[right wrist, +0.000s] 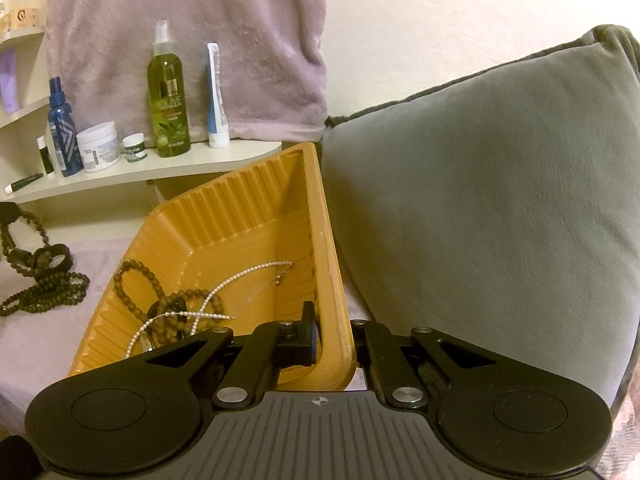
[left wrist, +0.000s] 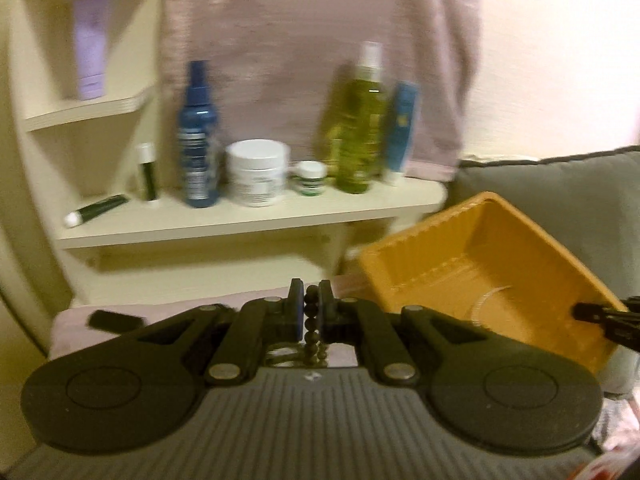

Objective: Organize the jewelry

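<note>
My left gripper is shut on a dark beaded necklace whose strand hangs down between the fingers; in the right wrist view it trails onto the bed. My right gripper is shut on the near right wall of an orange plastic tray, holding it tilted. The tray also shows at the right of the left wrist view. Inside the tray lie a brown bead bracelet, a pearl strand and a dark bead cluster.
A cream shelf behind holds a blue spray bottle, a white jar, a green olive bottle and tubes. A grey cushion stands right of the tray. A pink towel hangs on the wall.
</note>
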Available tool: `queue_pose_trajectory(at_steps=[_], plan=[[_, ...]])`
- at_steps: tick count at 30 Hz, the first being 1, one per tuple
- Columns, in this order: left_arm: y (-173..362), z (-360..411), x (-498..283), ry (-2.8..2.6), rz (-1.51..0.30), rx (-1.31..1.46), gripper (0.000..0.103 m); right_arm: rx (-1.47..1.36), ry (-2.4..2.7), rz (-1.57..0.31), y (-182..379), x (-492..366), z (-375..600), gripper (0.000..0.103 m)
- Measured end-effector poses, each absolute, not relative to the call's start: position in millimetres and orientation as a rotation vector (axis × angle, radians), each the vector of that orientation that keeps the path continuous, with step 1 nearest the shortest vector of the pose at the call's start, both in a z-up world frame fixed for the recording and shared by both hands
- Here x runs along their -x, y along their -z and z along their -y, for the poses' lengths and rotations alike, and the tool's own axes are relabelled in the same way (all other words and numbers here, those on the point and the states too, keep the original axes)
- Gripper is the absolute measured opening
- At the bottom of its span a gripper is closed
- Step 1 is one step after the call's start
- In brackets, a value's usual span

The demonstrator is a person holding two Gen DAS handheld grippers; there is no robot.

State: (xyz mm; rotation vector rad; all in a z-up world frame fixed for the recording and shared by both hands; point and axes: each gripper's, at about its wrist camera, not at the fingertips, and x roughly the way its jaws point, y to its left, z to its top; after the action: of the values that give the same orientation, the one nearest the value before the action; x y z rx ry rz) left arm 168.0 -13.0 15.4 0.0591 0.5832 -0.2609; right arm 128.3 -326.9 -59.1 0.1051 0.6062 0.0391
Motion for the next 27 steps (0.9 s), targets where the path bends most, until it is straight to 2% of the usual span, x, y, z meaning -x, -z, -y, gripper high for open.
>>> queue_pose_trajectory(at_steps=[18,27], plan=[[-13,92,-170,0.490,-0.609,-0.055,0.006,-0.113,-0.039,-0.609,60,-129,328,0.005],[9,121,-161,0.597,-0.669,-0.079,0.006,-0.115,-0.042,-0.612,60,-129,328,0.005]])
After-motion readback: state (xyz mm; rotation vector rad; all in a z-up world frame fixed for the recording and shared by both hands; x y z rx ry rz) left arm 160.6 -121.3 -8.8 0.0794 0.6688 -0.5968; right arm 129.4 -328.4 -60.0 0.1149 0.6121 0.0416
